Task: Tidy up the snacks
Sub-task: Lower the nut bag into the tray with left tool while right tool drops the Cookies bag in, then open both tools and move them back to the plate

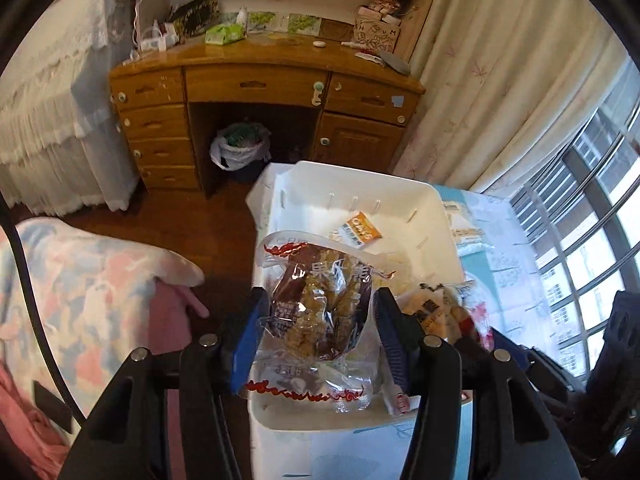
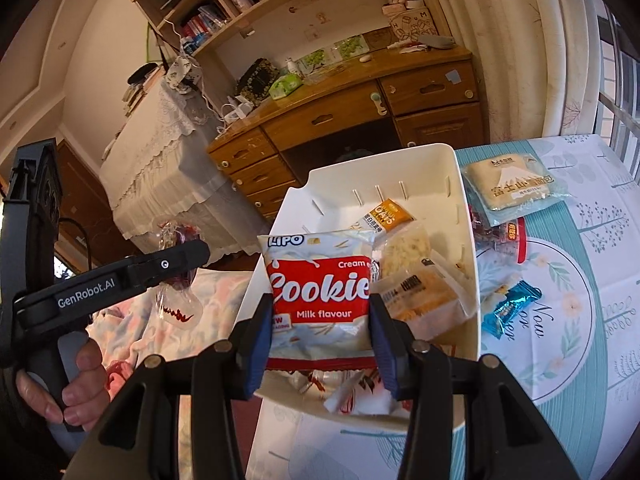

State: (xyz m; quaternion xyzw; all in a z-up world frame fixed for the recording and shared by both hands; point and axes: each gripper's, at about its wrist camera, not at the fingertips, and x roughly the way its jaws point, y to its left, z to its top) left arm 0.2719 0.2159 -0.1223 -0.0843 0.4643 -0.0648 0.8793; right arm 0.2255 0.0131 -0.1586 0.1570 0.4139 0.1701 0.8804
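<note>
Right wrist view: the right claw [image 2: 320, 312] pinches a Cookie packet [image 2: 320, 292] over the white bin [image 2: 466, 248]; the left claw [image 1: 316, 336] grips a clear nut-bar bag [image 1: 316, 312] above it. Next, I judge, comes releasing both inside. Snacks beneath the packets are hidden; loose ones wait on the desk [image 2: 580, 280].

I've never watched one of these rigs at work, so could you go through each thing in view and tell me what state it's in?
left gripper: shut on a clear brown snack bag.
right gripper: shut on the Lipo cookie pack.
white bin: open-topped, several snack packs inside.
orange oat bar: lying in the bin.
bread pack: sealed, flat on the tablecloth.
blue candy: wrapped, outside the bin.
</note>
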